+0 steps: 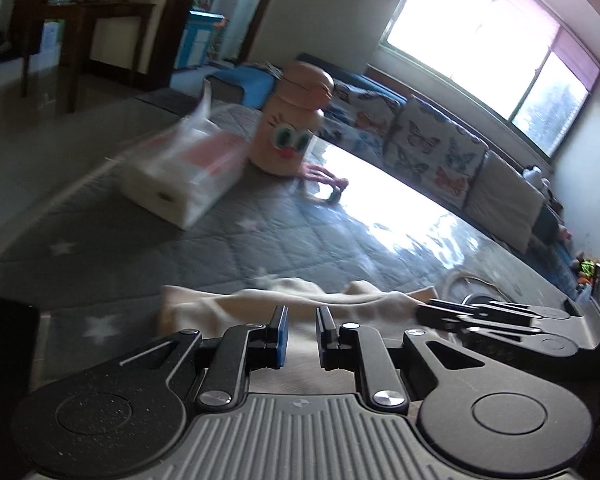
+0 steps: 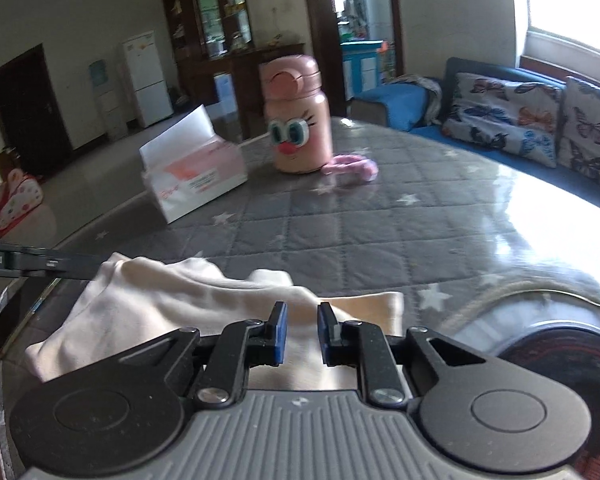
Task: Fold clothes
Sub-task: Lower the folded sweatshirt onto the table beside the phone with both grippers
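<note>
Right wrist view: both grippers poised at the near edge of a rumpled cloth.

Right gripper (image 2: pixel 302 334) and left gripper (image 1: pixel 302 336) each stand narrowly parted, gripping nothing. Cream cloth (image 2: pixel 172 300) lies crumpled just ahead on the table (image 2: pixel 340 232), long axis running left-right, both about equally near.

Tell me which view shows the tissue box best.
Right wrist: the tissue box is sharp there, its whole side and raised tissue visible. The left wrist view shows it motion-blurred, with details smeared.
</note>
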The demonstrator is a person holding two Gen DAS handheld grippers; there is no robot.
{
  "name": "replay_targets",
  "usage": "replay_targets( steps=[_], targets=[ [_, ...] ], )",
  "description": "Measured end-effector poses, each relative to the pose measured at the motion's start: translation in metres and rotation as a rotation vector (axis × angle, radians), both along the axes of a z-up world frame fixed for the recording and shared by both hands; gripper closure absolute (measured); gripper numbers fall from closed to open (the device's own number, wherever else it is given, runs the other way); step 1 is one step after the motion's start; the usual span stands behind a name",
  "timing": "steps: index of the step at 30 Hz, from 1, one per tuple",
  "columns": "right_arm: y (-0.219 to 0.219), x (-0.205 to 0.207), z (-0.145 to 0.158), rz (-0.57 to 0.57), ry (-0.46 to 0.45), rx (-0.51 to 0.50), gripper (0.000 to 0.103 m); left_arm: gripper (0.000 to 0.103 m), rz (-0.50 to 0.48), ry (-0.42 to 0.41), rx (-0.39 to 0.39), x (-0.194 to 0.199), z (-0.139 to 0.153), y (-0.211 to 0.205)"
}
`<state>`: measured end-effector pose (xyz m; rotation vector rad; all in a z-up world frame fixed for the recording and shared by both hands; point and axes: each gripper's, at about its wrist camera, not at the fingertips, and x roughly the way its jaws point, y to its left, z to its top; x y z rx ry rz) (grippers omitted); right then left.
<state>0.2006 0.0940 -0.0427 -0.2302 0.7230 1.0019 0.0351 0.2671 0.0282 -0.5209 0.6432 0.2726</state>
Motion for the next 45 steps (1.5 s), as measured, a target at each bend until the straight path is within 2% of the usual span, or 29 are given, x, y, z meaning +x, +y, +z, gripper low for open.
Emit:
replay_targets(
  steps=[7,15,23,26,31,39,45],
  targets=[
    [0.025,-0.001,-0.012,0.045,0.021,-0.009,0.087,0.087,-0.038,0.025,-0.012,0.034,-0.015,-0.005],
    [0.033,0.000,-0.022,0.057,0.014,-0.016,0.087,0.087,-0.034,0.077,-0.014,0.049,-0.034,-0.004],
    [0.028,-0.008,-0.014,0.083,0.007,-0.027,0.081,0.087,-0.028,0.055,-0.016,0.040,-0.025,-0.007],
    [0.022,-0.019,-0.009,0.112,0.000,-0.032,0.071,0.087,-0.038,0.038,-0.014,0.033,-0.018,-0.011],
    [0.014,-0.040,-0.004,0.163,-0.017,-0.050,0.066,0.087,-0.082,0.031,-0.004,0.018,-0.013,-0.025],
    [-0.002,-0.070,0.000,0.199,-0.055,-0.063,0.066,0.087,-0.143,0.037,-0.011,-0.003,-0.021,-0.047],
    [-0.012,-0.087,-0.008,0.202,-0.100,-0.093,0.066,0.087,-0.151,0.050,-0.013,-0.008,-0.031,-0.055]
  ],
)
